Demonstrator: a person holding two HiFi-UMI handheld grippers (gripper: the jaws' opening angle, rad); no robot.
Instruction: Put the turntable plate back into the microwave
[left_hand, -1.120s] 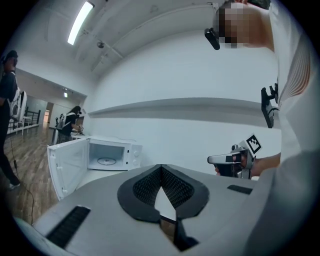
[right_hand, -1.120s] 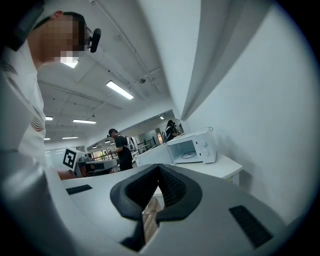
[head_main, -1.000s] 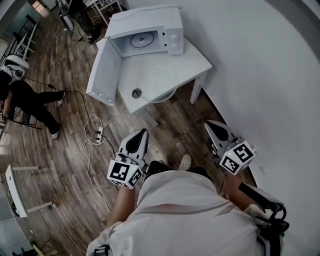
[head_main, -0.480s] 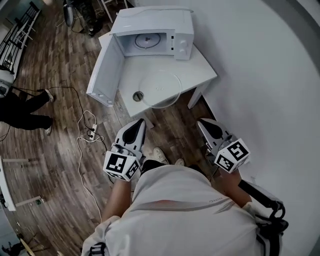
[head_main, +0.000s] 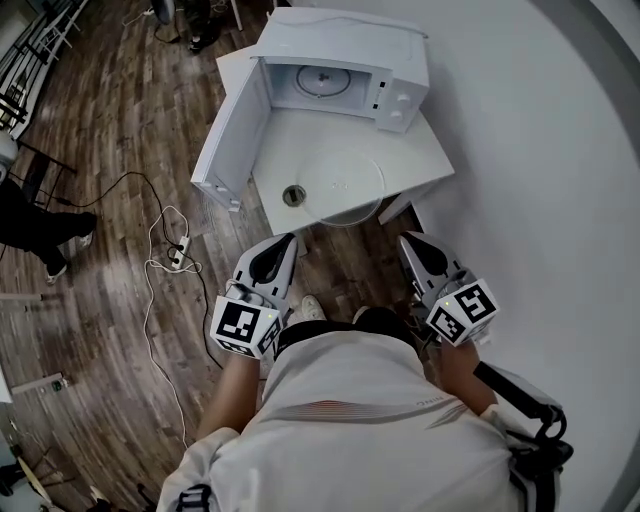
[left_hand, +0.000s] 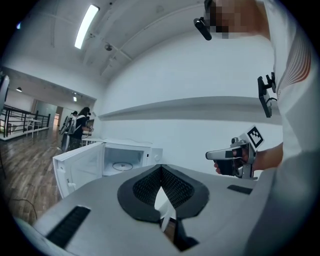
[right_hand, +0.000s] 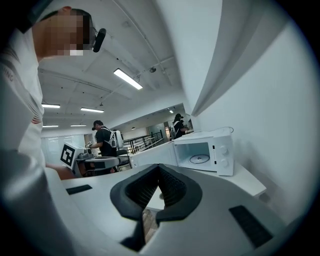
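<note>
Glass turntable plate (head_main: 345, 187) lies on the white surface (head_main: 300, 140), farther out than both grippers, untouched. Fingers of left gripper (head_main: 288, 240) and right gripper (head_main: 410, 240) clenched, empty.

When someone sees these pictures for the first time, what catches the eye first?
The white microwave stands at the top of the head view with its door wide open. In front of it, the glass turntable plate lies on the table. Lower down, the left gripper and right gripper point towards the table, both shut and empty.
</note>
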